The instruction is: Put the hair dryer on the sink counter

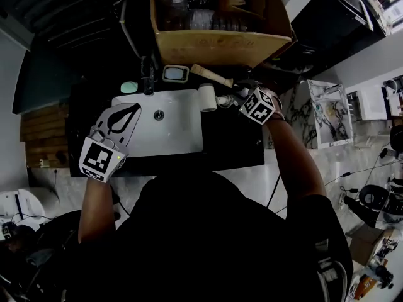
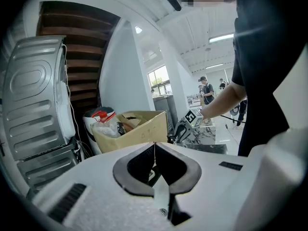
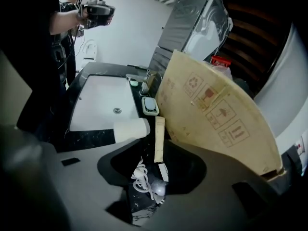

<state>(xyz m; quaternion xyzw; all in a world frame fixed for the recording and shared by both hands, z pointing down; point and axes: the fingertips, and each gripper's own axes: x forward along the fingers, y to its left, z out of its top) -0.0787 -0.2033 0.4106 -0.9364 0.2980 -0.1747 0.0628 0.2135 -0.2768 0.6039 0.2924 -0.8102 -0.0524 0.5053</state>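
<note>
Right gripper (image 1: 245,97): hung over the right end of the black marbled surface (image 1: 233,137). Its jaws stood partly apart, and I saw no pad pressing on anything.
Left gripper (image 2: 154,146): jaws together and empty, held over the left edge of the white rectangular basin (image 1: 170,131).
Hair dryer (image 1: 208,97): white plastic, with a stubby round barrel. It lay on its side on the surface at the basin's right rim.
Cord (image 3: 141,176): thin white coils, bunched under the right gripper and showing through its gap.
Handling: I judged the dryer light, rigid and smooth-shelled, apt to roll. The cord looked springy and likely to snag.
Hold: I would have taken the barrel across its width, never the cord. I could not make out the handle.
Neighbours: a pale wooden stick (image 3: 159,136) lay just behind the dryer, with a brown cardboard box (image 1: 214,46) beyond it.
</note>
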